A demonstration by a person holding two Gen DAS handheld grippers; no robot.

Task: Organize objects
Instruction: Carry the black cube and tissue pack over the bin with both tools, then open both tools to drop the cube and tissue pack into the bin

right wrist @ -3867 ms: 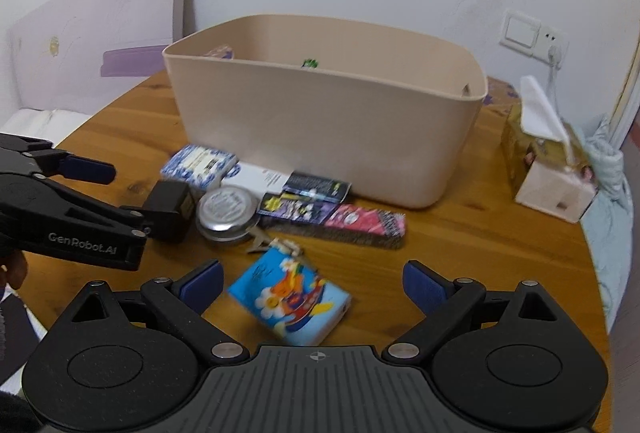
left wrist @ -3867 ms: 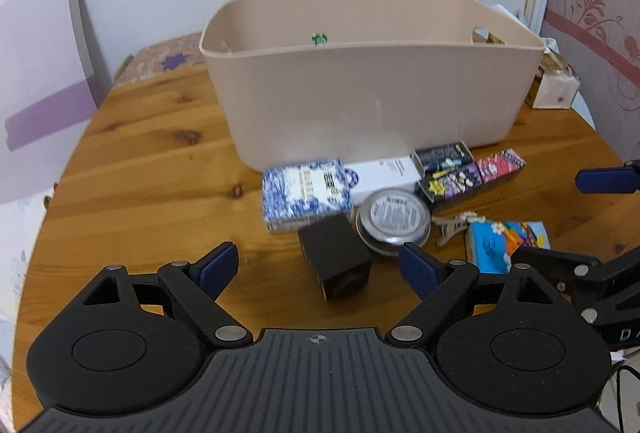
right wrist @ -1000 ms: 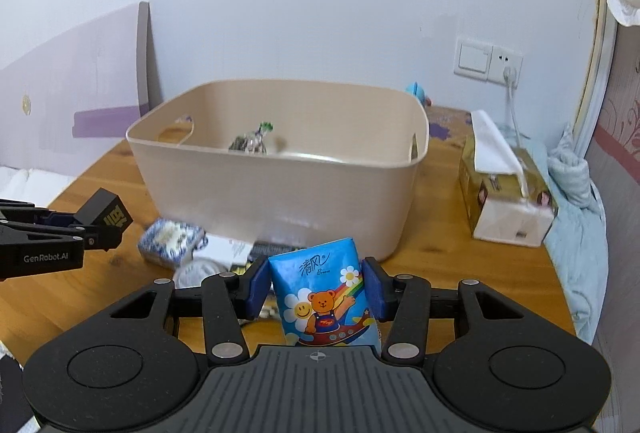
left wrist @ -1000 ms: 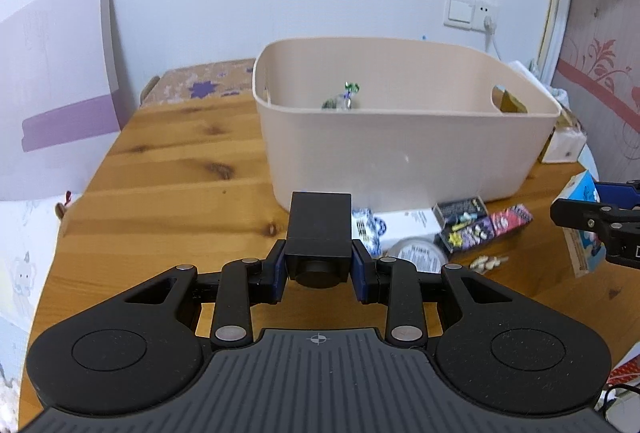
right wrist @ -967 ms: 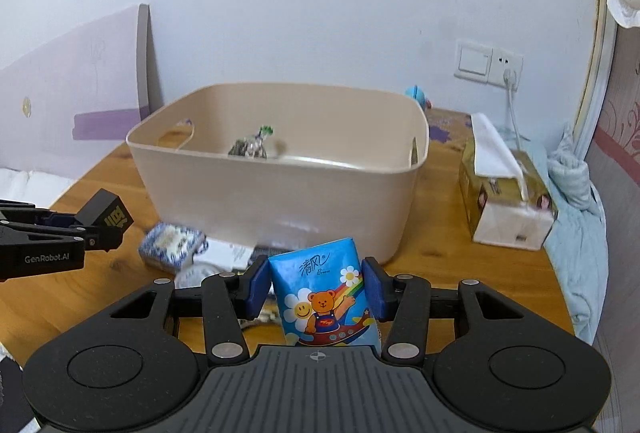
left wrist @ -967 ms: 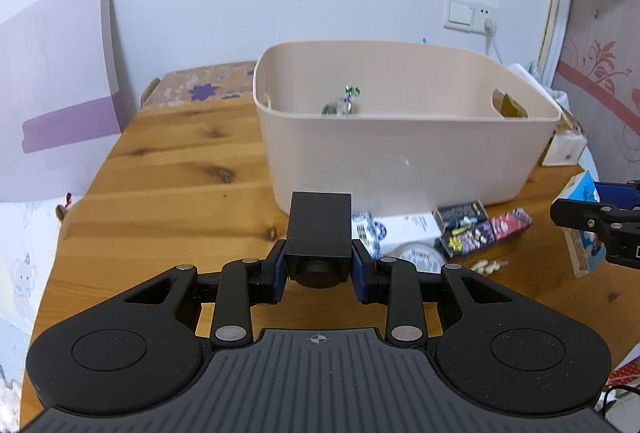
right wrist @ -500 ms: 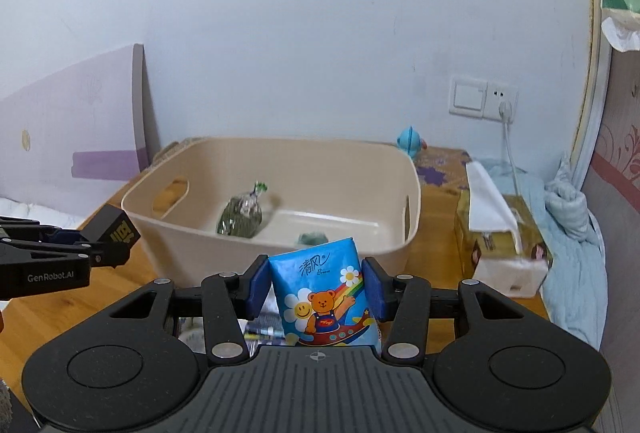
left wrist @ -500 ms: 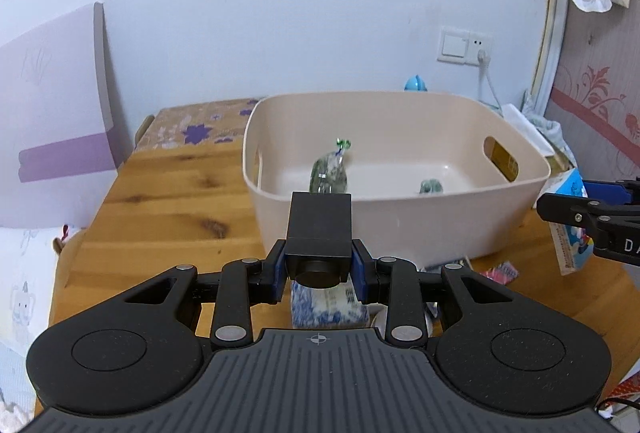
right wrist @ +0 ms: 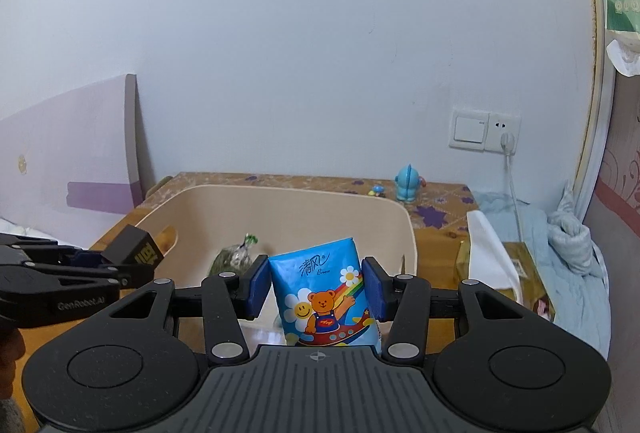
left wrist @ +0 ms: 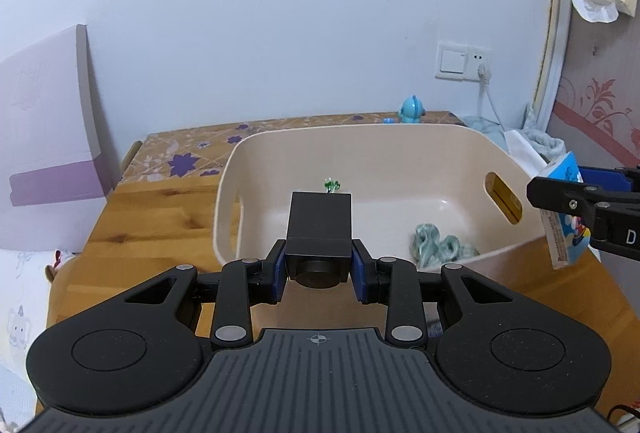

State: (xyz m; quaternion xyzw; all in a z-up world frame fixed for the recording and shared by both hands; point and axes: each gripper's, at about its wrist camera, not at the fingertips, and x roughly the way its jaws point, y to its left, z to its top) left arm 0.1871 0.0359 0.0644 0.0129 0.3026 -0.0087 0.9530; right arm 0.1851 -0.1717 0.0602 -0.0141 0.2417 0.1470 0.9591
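Note:
My left gripper [left wrist: 319, 269] is shut on a black box [left wrist: 320, 229] and holds it over the near rim of the beige bin [left wrist: 228, 193]. My right gripper [right wrist: 316, 291] is shut on a blue tissue pack [right wrist: 324, 297] printed with a bear and a rainbow, raised above the bin [right wrist: 408, 233]. The tissue pack [left wrist: 566, 217] shows at the bin's right end in the left wrist view, and the black box [right wrist: 134, 249] at its left end in the right wrist view. Inside the bin lie a greenish scrunchie [left wrist: 440, 245] and a small clear bag [right wrist: 232, 257] with a green tie.
The bin stands on a wooden table [left wrist: 144, 229]. A tissue box [right wrist: 516, 273] and bundled light-blue cloth [right wrist: 568, 241] sit to the right. A blue toy figure [left wrist: 412, 109] stands at the back by the wall. A lilac board [left wrist: 44, 125] leans at the left.
Both grippers have risen and moved forward over the bin with their loads, so the bin's floor shows. The loose items in front of the bin have dropped out of view.

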